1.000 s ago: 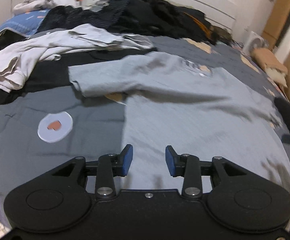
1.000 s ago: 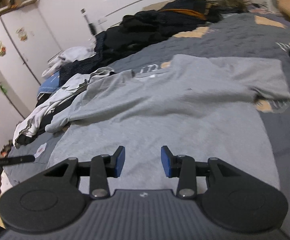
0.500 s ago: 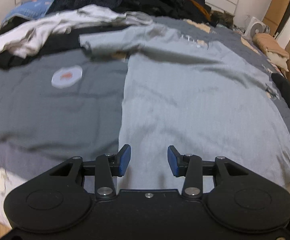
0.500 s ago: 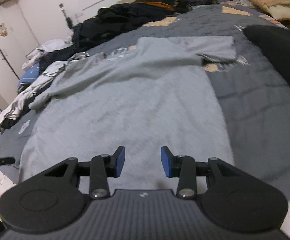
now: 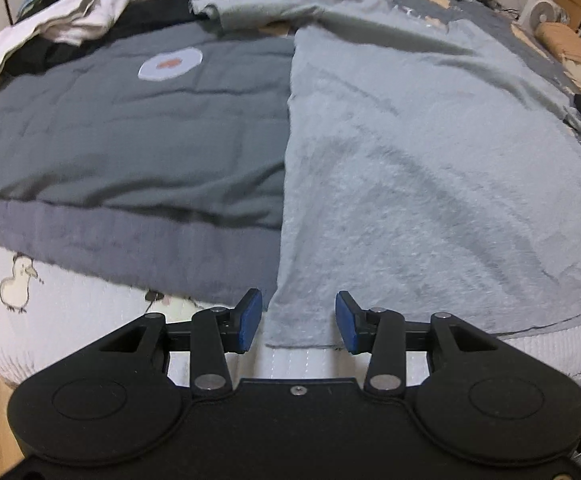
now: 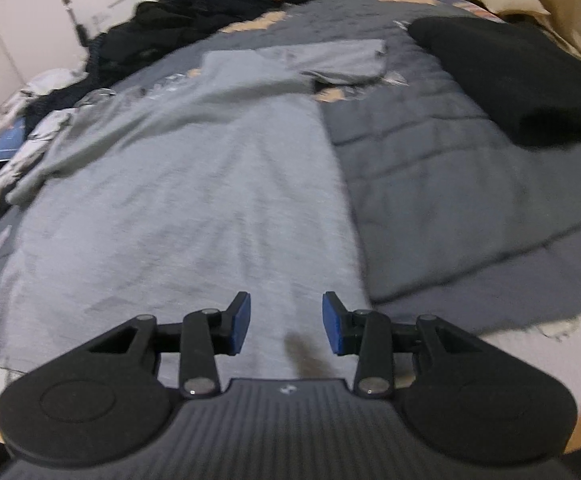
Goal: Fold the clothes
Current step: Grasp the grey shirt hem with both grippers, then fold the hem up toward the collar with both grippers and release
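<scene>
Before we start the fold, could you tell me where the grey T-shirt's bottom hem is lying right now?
The grey T-shirt lies flat on the dark quilt, its hem at the near bed edge, between the open fingers of the left gripper and the right gripper.

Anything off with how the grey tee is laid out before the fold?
Mostly flat. The grey T-shirt has its hem hanging over the bed's edge, with diagonal wrinkles low on the body, and one sleeve is bunched at its end. Both the left gripper and right gripper are open, holding nothing.
</scene>
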{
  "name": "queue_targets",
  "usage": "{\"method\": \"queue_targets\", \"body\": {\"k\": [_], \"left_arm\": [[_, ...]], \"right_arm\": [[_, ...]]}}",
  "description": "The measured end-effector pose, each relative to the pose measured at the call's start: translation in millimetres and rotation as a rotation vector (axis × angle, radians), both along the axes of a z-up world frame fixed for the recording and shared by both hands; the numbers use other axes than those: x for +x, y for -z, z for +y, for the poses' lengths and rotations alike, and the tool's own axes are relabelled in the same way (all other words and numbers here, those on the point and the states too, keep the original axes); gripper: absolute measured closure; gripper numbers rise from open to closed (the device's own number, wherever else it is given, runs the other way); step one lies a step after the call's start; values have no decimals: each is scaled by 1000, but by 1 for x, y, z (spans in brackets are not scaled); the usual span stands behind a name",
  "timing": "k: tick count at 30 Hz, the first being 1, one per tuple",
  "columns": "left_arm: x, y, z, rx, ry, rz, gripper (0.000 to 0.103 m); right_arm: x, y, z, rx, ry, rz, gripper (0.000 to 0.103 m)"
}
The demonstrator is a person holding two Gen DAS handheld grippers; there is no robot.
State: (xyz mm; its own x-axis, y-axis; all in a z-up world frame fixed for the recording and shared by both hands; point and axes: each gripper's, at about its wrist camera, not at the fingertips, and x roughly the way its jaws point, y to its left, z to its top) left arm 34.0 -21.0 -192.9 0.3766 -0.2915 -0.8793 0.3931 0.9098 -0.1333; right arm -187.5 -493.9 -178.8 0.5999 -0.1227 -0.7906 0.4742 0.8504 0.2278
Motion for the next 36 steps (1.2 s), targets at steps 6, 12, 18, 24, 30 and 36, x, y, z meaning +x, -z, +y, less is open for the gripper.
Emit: {"method": "queue_targets", "body": {"k": [6,12,18,24,30,36], "left_arm": [[1,5,1,-28,-13,60,62],[8,13,-3,-22,-30,94,62],[9,15,-8,-15,-33,110,62],[10,20,-10,-4,-34,128,62],[10,21,-9,-42,-24,147,88],[11,5,0,-120,-37,154,98]], "right_arm": [[-7,12,-16,5,58,76,65],[-4,27,-20,-14,63,174,65],[-1,42,-23,18,51,242,65],[-1,49,-19,44,35,242,65],[-6,49,-18,96,70,196,98],[-27,25,-29,265,140,52,100]]}}
